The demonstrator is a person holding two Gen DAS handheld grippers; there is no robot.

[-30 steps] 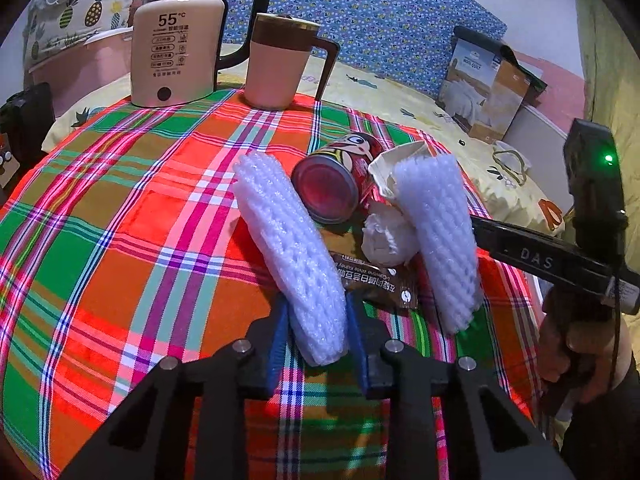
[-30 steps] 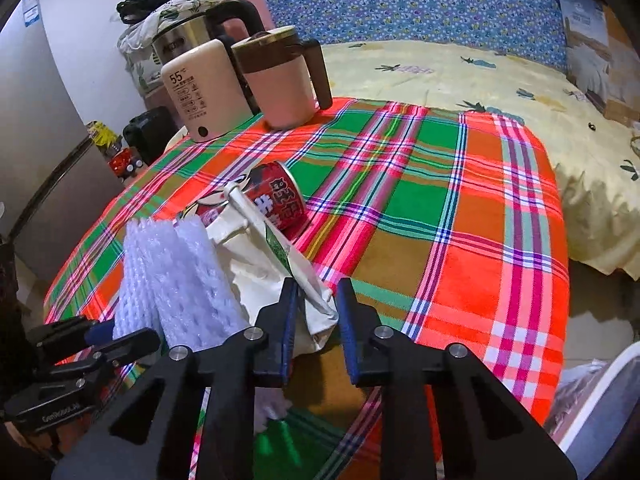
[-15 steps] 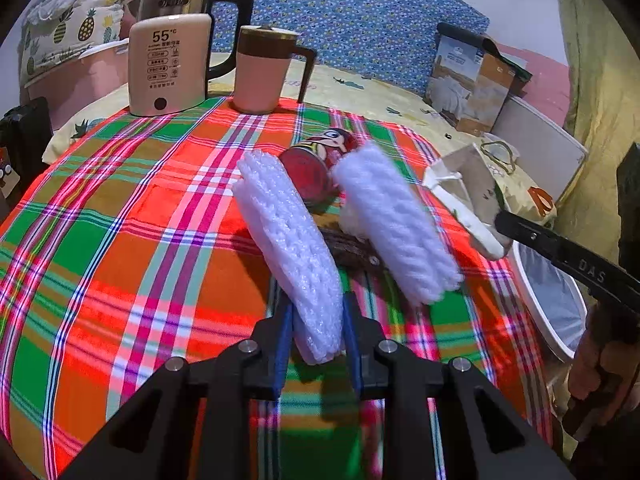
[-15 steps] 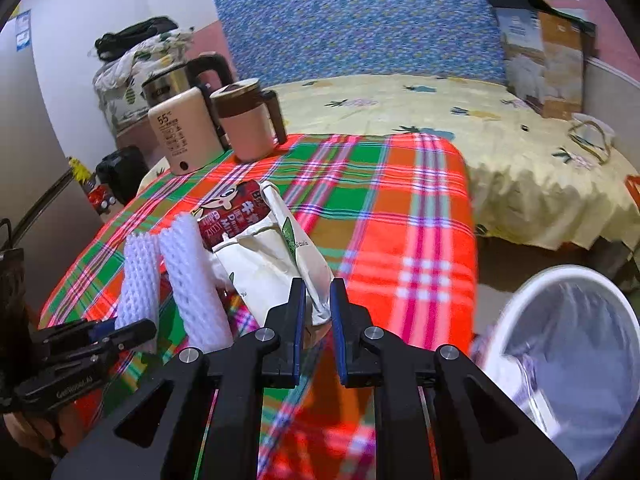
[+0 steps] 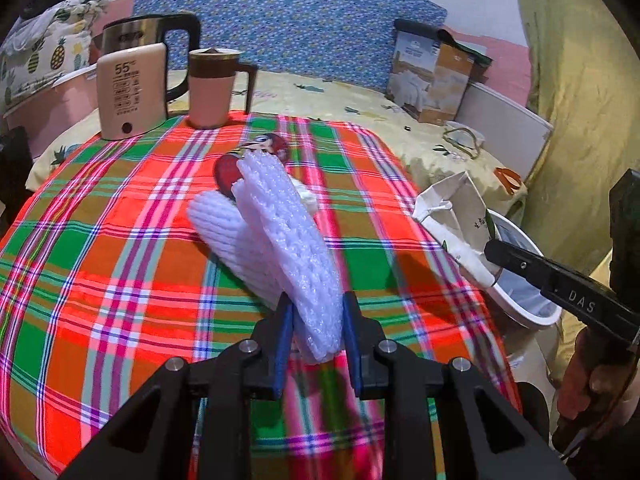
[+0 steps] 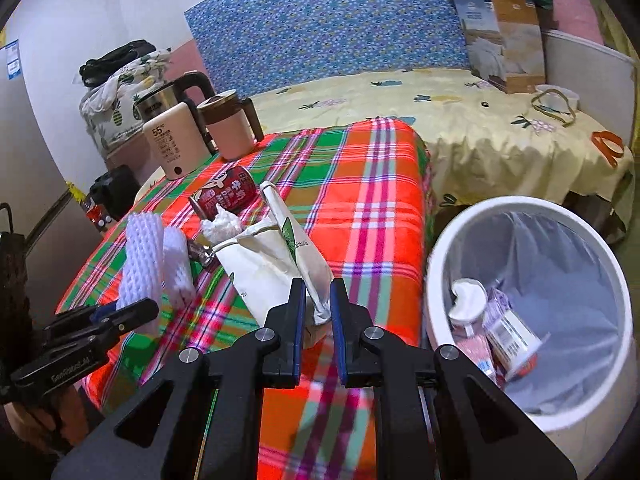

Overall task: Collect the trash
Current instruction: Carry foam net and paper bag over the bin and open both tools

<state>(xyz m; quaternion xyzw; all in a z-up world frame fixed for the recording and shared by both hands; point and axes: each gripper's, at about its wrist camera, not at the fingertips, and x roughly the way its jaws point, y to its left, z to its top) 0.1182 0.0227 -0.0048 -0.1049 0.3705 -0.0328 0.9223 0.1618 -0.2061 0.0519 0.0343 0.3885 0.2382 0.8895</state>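
Foam netting fills the left wrist view: the left hand-held gripper point(image 5: 314, 334) is clenched on the near end of a white foam net sleeve point(image 5: 288, 236), which slants up and away from the jaws above the plaid desk point(image 5: 120, 240). A second foam sleeve point(image 5: 228, 232) lies on the cloth just beside it, to the left and partly behind. Past both, a red can point(image 5: 224, 170) lies on its side, and a crumpled white tissue point(image 6: 222, 226) sits close to it. A small dark wrapper point(image 6: 198, 250) shows between the sleeves and the paper bag in the right wrist view.

The right hand-held gripper point(image 6: 316, 314) is clenched on the folded corner of a white paper bag point(image 6: 272, 256), which hangs over the desk's near right edge, beside a white trash bin point(image 6: 436, 264). The bin stands on the floor next to the desk, lined with a bag and already holding some packaging.

At the far edge of the desk stand a cream kettle point(image 5: 130, 96) and a pink mug point(image 5: 210, 88), well apart from the trash
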